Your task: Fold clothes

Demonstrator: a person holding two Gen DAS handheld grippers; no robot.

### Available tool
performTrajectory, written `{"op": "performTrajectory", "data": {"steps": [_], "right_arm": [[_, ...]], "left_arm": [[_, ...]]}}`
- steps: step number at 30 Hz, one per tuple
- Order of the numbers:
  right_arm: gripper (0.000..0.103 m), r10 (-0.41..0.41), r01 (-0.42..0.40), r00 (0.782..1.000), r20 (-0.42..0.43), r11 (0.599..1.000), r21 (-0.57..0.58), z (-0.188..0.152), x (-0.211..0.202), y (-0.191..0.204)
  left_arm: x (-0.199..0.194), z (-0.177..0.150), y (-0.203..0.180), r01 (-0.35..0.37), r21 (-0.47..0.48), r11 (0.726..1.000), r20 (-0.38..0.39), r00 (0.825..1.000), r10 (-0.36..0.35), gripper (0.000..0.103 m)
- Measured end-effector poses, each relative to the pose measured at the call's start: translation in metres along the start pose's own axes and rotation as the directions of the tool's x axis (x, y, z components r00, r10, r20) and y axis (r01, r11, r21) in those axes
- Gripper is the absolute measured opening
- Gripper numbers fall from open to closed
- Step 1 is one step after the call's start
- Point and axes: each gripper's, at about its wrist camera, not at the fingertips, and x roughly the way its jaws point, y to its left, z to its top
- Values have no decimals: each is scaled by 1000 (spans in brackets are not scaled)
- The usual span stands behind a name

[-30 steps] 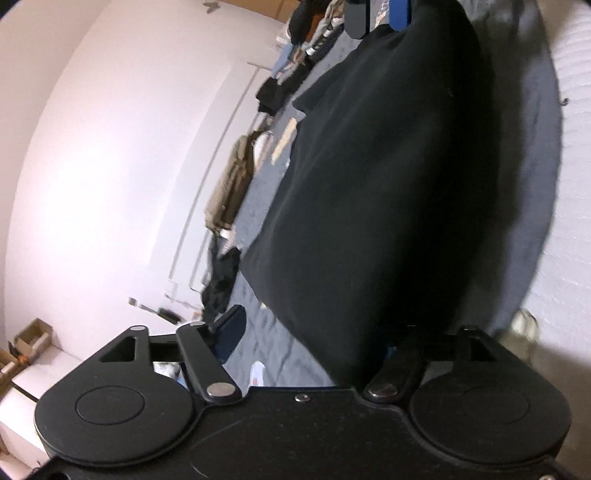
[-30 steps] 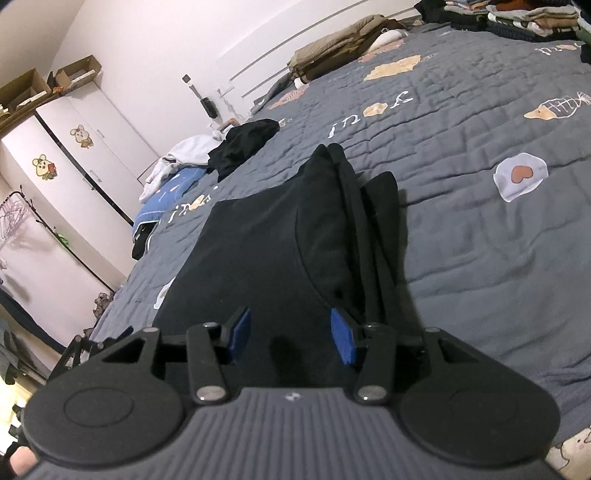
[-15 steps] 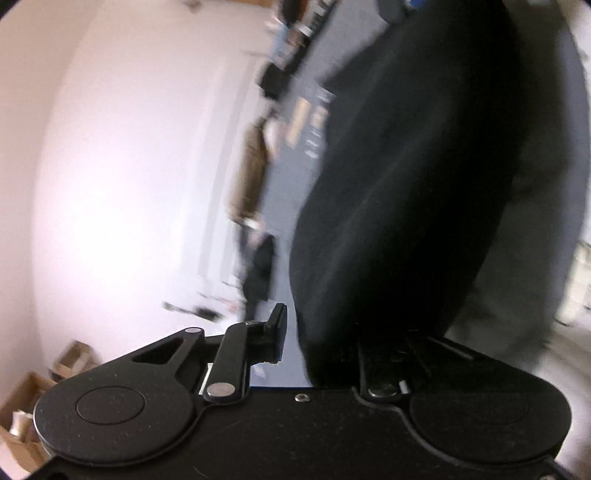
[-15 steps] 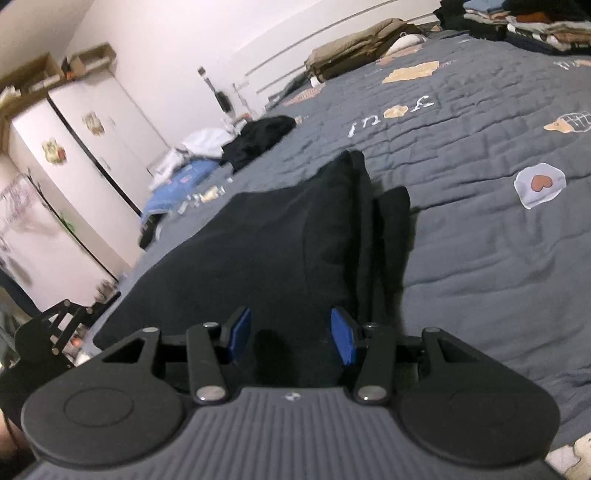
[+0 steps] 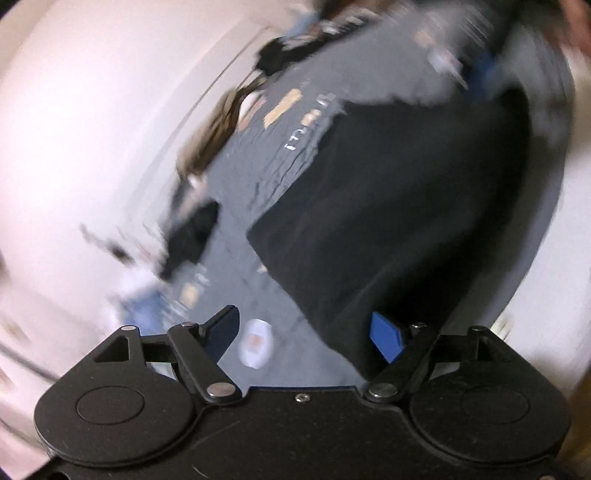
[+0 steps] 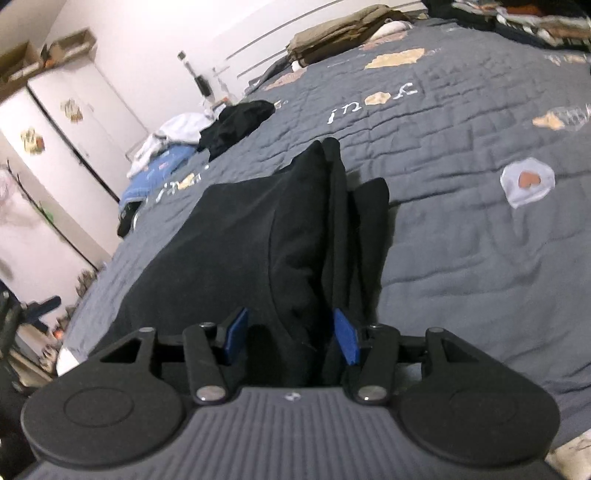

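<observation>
Between the blue pads of my right gripper [image 6: 291, 341] sits a bunched edge of the black garment [image 6: 240, 236]. The jaws are opening slightly, and the cloth fills the gap without clearly being squeezed, so I read this side as released around the fabric, not clamped. In the blurred left wrist view, my left gripper [image 5: 304, 334] is also opening; its pads stand wide, the near pad just beside the garment's edge [image 5: 388, 229], and nothing is pinched between them.

The garment lies spread on the grey quilted bed [image 6: 461, 155], half folded, with a thick ridge of stacked layers running straight away from my right gripper. Its long axis follows that ridge, pointing toward the far side of the bed, where tan folded clothes [image 6: 343, 33] and a loose black heap [image 6: 240, 122] lie well apart from it. A narrower flap sits just to the right of the ridge.

My worry is the ridge. With both grippers letting go, the piled layers could slump sideways and undo the fold. If I pull the right gripper back while a pad drags on cloth, it would skew the whole piece. The left view is smeared, so I cannot judge that edge precisely.
</observation>
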Motion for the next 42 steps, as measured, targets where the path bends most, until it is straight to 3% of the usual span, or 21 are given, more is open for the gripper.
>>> {"op": "performTrajectory", "data": {"steps": [5,7,8,18,20,23,29,38,42], "right_arm": [[52,57,-58,998,30,998,5,9,-16,8],[53,56,-55,998,41,998,-4,11,-24,13],[53,56,-55,997,46,998,-2,11,-28,16],[57,48,-49,997,59,999,6,26,-76,42],[57,44,-45,997,66,999,6,30,-87,49],[58,38,-36,997,64,999,-18,33,-101,62],[60,2,1,999,35,997,-75,34,-115,87],[60,-66,65,998,3,990,-124,29,-122,112],[60,-94,92,996,-5,984,-150,31,-127,122]], "left_arm": [[-28,0,45,14,-191,982,47,999,-5,77],[-34,7,52,29,-247,969,89,996,-7,97],[-37,10,60,46,-281,959,112,994,-15,101],[-28,31,112,204,-558,805,258,964,-65,103],[-33,31,117,221,-581,783,271,960,-70,103],[-37,34,117,195,-586,787,250,967,-54,103],[-39,37,117,218,-608,763,197,973,-121,103],[-33,22,128,258,-669,697,167,966,-197,103],[-31,19,127,255,-657,710,151,966,-208,103]]}}
